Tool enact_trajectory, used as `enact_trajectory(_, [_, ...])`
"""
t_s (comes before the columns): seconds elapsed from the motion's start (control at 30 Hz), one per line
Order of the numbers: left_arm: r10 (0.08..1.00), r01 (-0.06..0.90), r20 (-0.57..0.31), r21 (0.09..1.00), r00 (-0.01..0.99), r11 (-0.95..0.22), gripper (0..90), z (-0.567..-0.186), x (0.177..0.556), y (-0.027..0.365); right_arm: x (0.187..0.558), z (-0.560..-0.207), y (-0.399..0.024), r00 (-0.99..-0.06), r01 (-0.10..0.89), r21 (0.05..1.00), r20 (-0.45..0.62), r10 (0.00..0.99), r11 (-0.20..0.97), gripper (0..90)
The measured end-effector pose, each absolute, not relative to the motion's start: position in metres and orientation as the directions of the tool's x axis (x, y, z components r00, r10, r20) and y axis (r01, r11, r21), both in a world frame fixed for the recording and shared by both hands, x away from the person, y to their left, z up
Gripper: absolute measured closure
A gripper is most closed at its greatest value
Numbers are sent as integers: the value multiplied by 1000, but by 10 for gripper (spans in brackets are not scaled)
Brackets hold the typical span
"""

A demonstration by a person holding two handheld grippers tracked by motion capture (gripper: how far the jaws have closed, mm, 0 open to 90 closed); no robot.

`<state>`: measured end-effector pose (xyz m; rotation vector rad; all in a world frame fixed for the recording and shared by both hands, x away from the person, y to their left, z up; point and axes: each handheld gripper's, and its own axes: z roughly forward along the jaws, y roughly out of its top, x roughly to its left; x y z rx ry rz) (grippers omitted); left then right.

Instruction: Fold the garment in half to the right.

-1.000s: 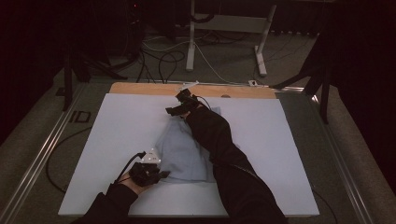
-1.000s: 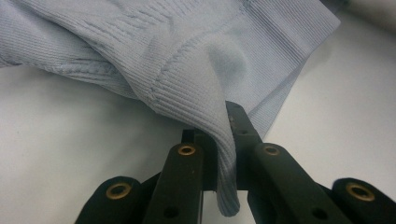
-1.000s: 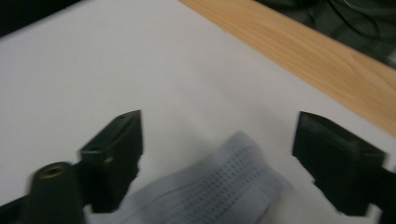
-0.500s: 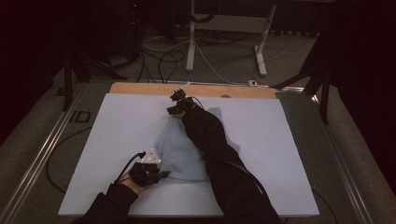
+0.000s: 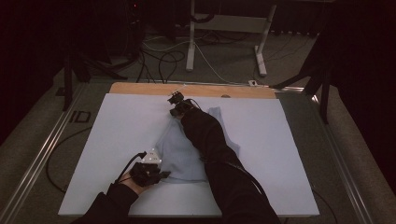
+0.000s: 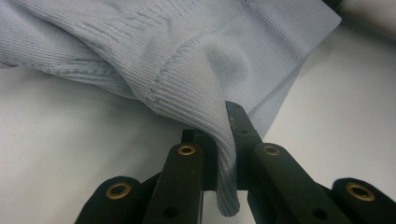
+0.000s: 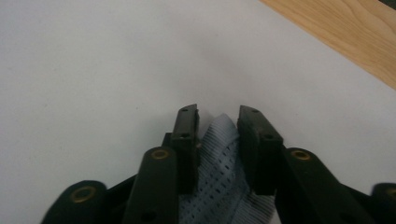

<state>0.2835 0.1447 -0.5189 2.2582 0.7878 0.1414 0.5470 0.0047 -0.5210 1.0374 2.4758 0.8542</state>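
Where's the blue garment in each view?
High view: garment lies mid-table, partly under the right sleeve.
Left gripper view: its ribbed hem fills the top and runs down between the left tool jaws.
Right gripper view: a mesh-textured corner sits bottom centre between the right tool jaws.
Shared landmark: the white table.

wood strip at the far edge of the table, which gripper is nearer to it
Right. The right gripper sits at the far end of the garment, close to the wood strip. The left gripper is at the near edge of the table, clamped on the garment's hem.
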Motion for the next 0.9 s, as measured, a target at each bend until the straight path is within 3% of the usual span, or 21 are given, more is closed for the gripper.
enact_trajectory(0.27, [582, 506, -135, 670, 802, -543, 869, -520, 284, 145, 546, -519, 8, -700, 527, 616, -77, 710, 586, 841])
enact_trajectory(0.9, [574, 483, -116, 687, 810, -543, 869, -508, 281, 142, 543, -491, 3, -713, 477, 666, -89, 696, 574, 847])
